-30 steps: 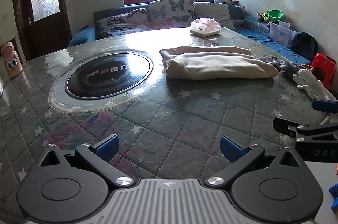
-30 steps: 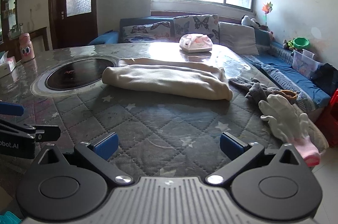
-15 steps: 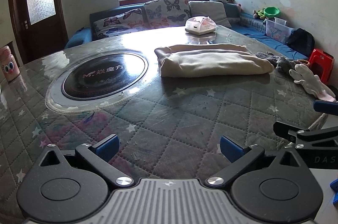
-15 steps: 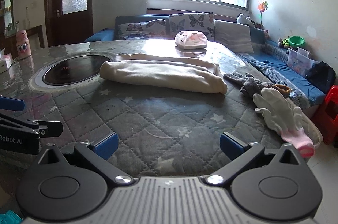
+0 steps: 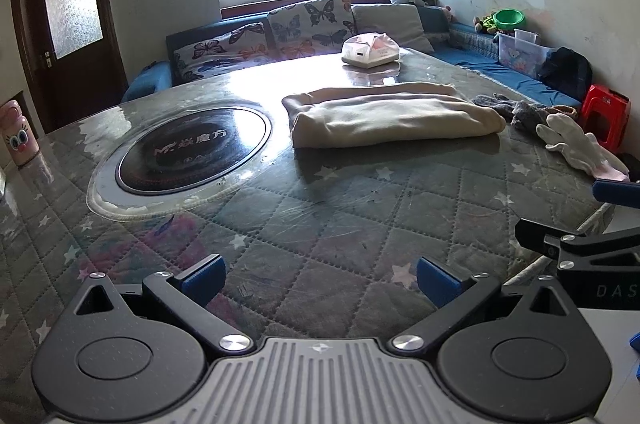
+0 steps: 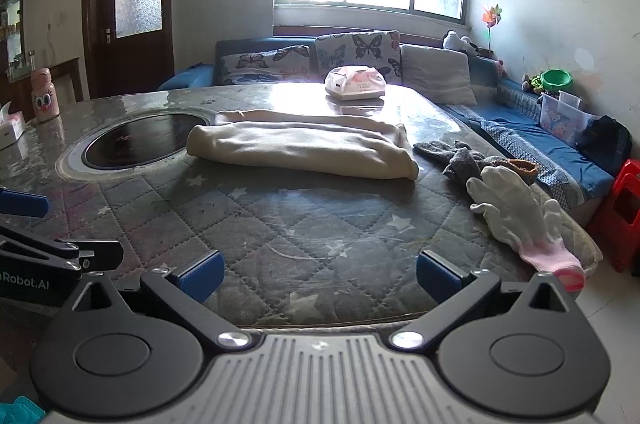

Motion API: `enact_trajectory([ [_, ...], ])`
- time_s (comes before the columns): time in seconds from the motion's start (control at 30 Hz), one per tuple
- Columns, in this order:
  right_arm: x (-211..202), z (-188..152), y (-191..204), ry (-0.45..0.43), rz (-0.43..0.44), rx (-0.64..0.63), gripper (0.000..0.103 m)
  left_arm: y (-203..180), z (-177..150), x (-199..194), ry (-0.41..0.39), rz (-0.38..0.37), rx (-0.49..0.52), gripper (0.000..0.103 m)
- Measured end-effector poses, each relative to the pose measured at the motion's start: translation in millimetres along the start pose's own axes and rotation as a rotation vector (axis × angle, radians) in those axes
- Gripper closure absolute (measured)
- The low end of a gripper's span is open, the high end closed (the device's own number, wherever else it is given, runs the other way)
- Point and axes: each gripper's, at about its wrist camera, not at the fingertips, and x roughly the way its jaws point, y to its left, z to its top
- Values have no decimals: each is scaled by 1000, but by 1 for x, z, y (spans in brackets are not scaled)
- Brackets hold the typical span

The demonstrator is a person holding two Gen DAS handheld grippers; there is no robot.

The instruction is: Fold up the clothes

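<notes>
A cream garment [image 5: 394, 118] [image 6: 304, 148] lies folded into a long bundle in the middle of the quilted table [image 5: 320, 216] [image 6: 304, 220]. My left gripper [image 5: 320, 278] hangs open over the table's near edge, well short of the garment, with nothing between its blue pads. My right gripper [image 6: 318, 276] is open too, at the near edge and equally far from the bundle. Each gripper shows at the side of the other's view: the right one [image 5: 580, 248] and the left one [image 6: 52, 256].
A round black hob plate [image 5: 192, 152] [image 6: 140, 140] is set in the table left of the garment. White gloves [image 6: 516, 212] and grey gloves [image 6: 460, 156] lie at the right edge. A tissue pack [image 6: 356, 84] sits at the far side. A red stool [image 6: 620, 208] stands on the floor.
Both grippers have drawn back and risen a little from the table, so the garment looks farther away. The garment has not moved. Both stay open.
</notes>
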Motion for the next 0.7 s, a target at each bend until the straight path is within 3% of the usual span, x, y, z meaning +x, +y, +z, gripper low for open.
enact_trajectory([
  [0.33,-8,-1,-3,-26,11,2,0,-8,-1,-11,-15,18,13,0],
  [0.7,5,5,-1,4,20,2,0,-5,4,2,19,16,3,0],
])
